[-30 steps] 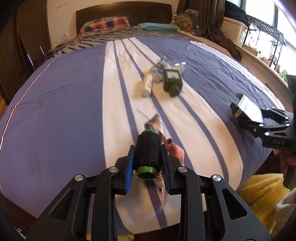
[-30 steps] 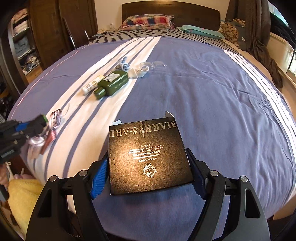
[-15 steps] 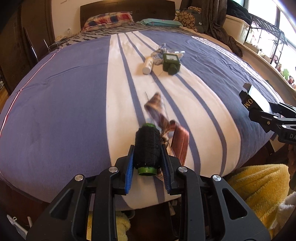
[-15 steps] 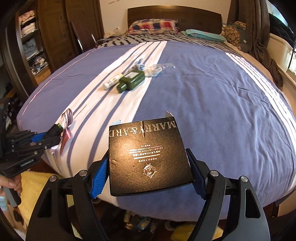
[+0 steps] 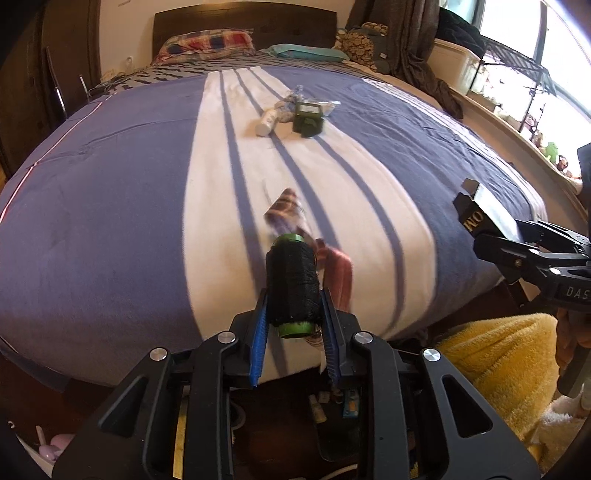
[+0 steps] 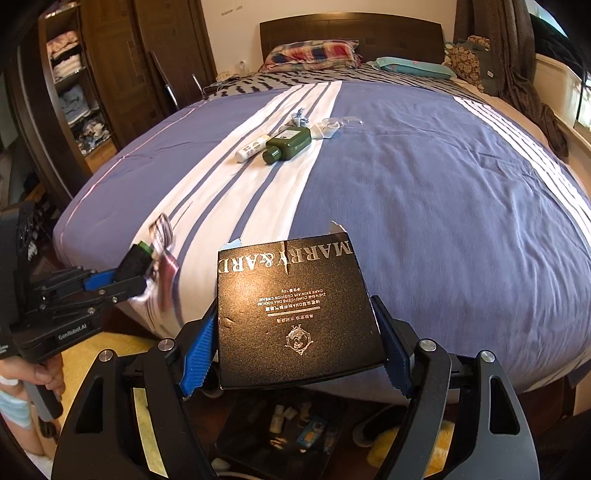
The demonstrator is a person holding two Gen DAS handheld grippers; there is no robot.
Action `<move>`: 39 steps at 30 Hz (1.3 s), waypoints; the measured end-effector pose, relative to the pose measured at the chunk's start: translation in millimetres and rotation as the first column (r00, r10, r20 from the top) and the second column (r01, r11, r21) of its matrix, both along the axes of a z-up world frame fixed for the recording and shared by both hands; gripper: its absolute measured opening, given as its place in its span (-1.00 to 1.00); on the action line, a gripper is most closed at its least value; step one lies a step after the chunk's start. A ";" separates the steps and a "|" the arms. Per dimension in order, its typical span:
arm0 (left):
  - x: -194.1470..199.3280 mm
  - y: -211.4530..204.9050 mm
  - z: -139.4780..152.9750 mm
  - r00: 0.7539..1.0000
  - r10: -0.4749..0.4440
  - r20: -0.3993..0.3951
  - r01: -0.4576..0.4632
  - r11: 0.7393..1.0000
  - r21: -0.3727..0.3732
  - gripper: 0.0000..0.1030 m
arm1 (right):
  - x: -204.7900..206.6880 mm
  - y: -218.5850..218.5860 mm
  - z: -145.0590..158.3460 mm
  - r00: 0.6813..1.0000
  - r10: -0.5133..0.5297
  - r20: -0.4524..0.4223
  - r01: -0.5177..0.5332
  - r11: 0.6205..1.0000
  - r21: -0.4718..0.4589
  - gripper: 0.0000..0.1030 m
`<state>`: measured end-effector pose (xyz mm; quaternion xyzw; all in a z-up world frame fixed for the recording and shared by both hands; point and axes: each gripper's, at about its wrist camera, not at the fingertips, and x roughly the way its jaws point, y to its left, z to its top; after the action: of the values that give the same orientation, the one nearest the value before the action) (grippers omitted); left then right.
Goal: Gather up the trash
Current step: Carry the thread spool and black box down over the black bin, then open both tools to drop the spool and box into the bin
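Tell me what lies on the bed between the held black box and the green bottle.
Nothing: in the right wrist view, only bare striped bedspread runs from the black box to the green bottle.

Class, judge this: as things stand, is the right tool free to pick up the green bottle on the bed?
Probably not. The right tool is shut on a black box, so its jaws are full, and the green bottle lies far up the bed.

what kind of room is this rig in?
A bedroom, almost certainly: a large bed with a striped blue cover fills both views, a plaid pillow lies against a dark wooden headboard, and a wardrobe holds folded clothes.
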<state>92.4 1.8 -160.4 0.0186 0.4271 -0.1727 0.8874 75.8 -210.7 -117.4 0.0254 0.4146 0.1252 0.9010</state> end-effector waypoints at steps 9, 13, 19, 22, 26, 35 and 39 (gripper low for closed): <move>-38.0 -37.6 -17.8 0.991 -0.121 -0.055 0.119 0.992 -0.037 -0.52 | -38.8 -9.0 -22.1 0.999 -0.013 -0.042 0.014 1.000 0.008 0.49; -47.0 -48.7 -37.2 0.984 -0.146 -0.105 0.142 0.989 -0.041 -0.52 | -50.2 -13.1 -41.5 0.996 -0.029 -0.083 0.028 1.000 -0.014 0.49; -57.0 -58.3 -78.2 0.966 -0.161 -0.204 0.158 0.987 -0.033 -0.52 | -60.8 -15.0 -74.3 0.986 -0.040 -0.161 0.037 0.999 -0.021 0.49; -57.5 -61.0 -101.7 0.955 -0.155 -0.254 0.154 0.988 -0.021 -0.52 | -61.8 -9.5 -92.1 0.978 -0.037 -0.205 0.032 0.999 -0.030 0.49; -55.8 -63.1 -126.7 0.941 -0.141 -0.306 0.147 0.989 -0.004 -0.52 | -59.2 -1.3 -117.1 0.964 -0.026 -0.266 0.018 0.999 -0.035 0.49; -61.7 -57.6 -166.0 0.909 -0.130 -0.396 0.144 0.990 0.006 -0.52 | -49.1 -1.8 -163.9 0.924 -0.037 -0.380 0.043 0.999 0.007 0.49; -59.6 -57.2 -176.2 0.898 -0.124 -0.421 0.141 0.990 0.009 -0.52 | -46.0 0.6 -175.2 0.909 -0.039 -0.415 0.053 0.998 0.024 0.49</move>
<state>32.7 -55.4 -336.5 0.0272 0.6088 -0.2242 0.7605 29.8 -210.1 -292.6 0.0766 0.5932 0.1028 0.7948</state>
